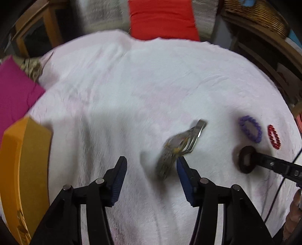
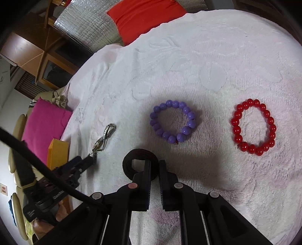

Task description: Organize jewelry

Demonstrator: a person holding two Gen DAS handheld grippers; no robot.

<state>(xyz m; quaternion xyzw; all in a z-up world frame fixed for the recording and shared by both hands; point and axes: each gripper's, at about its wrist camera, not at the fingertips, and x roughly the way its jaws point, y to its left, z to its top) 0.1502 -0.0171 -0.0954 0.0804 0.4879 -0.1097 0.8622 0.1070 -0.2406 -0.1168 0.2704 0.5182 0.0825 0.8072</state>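
A blurred silver and gold metal watch lies on the pale towel, its near end against the tip of my left gripper's right-hand finger. My left gripper is open, with nothing between its pads. In the right wrist view the watch stretches away from the left gripper. My right gripper is shut on the rim of a dark brown ring, low over the towel. From the left wrist view, the ring and right gripper are at right. A purple bead bracelet and a red bead bracelet lie beyond.
An orange box stands at the towel's left edge beside a magenta cloth. A red cushion lies at the far side. A wicker basket sits on wooden furniture at the back right. A black cable crosses the right wrist view.
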